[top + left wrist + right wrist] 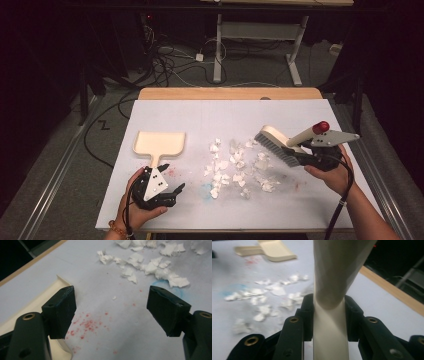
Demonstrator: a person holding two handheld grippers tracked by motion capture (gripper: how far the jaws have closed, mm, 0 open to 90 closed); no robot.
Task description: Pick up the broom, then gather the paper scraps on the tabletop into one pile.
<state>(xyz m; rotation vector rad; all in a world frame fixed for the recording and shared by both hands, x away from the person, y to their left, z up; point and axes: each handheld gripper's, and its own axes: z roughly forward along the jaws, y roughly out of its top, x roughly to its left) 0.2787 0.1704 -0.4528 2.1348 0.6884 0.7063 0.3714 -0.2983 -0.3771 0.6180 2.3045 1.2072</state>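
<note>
Left gripper (170,180): near edge of the desk (300,210), held in the person's left hand (137,210); jaws spread wide, nothing between them. In the left gripper view the gripper (111,311) stands low over the white surface, one jaw next to the dustpan handle.

Dustpan (159,143): cream plastic, flat on the desk just beyond the left gripper, handle toward the person, pan toward the far edge. Also seen at upper left in the right gripper view (274,250) and at the left margin of the left gripper view (37,303).

Stains: red speckles (85,326) on the surface between the left gripper's jaws; a faint blue mark (162,283) beside the nearest scraps.

Paper scraps (237,167): torn white pieces, scattered loosely at mid-desk between dustpan and brush; blurred in the right gripper view (262,302).

Hand brush (280,145): cream body, dark bristles, red tip on the handle end. Tilted, bristles at the right edge of the scraps; whether they touch the desk cannot be told.

Right gripper (312,157): in the right hand (335,175), at the desk's right side, closed on the brush handle (329,322), which runs up between both jaws.

Background: floor with cables (165,60); legs of a second table (260,35).
</note>
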